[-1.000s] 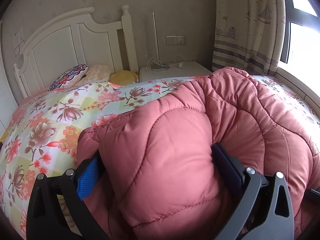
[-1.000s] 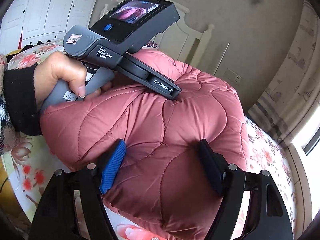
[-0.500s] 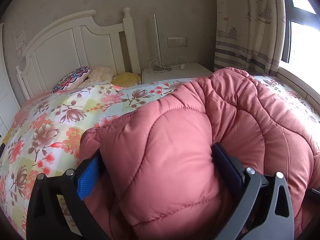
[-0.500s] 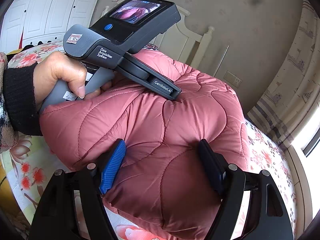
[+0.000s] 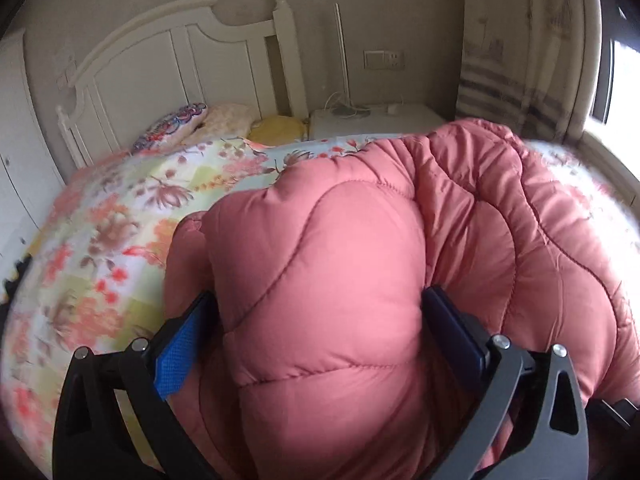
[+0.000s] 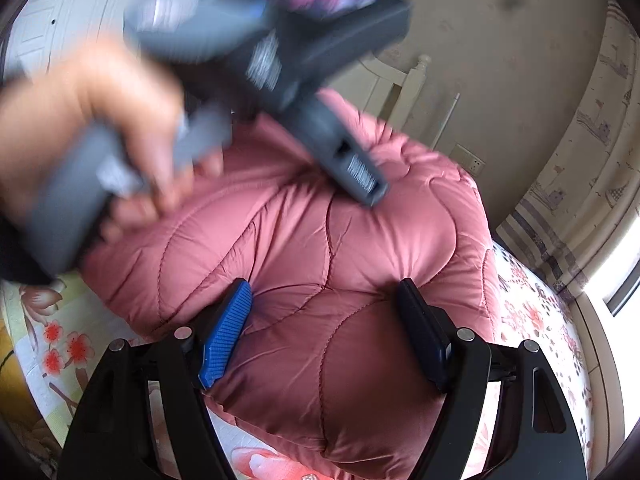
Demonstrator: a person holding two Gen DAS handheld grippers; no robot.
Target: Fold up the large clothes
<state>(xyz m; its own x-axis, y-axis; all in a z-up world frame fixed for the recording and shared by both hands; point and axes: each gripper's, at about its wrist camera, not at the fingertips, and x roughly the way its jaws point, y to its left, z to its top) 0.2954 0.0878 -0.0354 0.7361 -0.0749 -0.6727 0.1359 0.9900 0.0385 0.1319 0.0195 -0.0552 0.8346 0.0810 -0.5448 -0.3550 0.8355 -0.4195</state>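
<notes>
The left hand-held gripper [image 5: 320,340] pinches a thick puffed fold of the pink quilted coat [image 5: 400,272], its blue pad [image 5: 178,354] pressed into the fabric on one side and its dark pad [image 5: 454,332] on the other. The right hand-held gripper [image 6: 324,332] likewise pinches a bulging fold of the same coat [image 6: 340,264] between its blue pad [image 6: 224,334] and dark pad [image 6: 422,334].

Beneath both grippers lies the bed [image 5: 100,232], covered with a floral sheet, and the coat sits bunched on it, spreading ahead and to the right of the left gripper. Far ahead of that gripper stands the white headboard [image 5: 160,64], with a curtain [image 5: 520,48] off to the right. Ahead and right is a white nightstand [image 5: 376,120]; patterned pillows [image 5: 172,130] lie ahead and left by the headboard.

In the right wrist view, the person's left hand [image 6: 100,128] grips the grey handle of the left gripper, above and left of the right gripper, blurred.
</notes>
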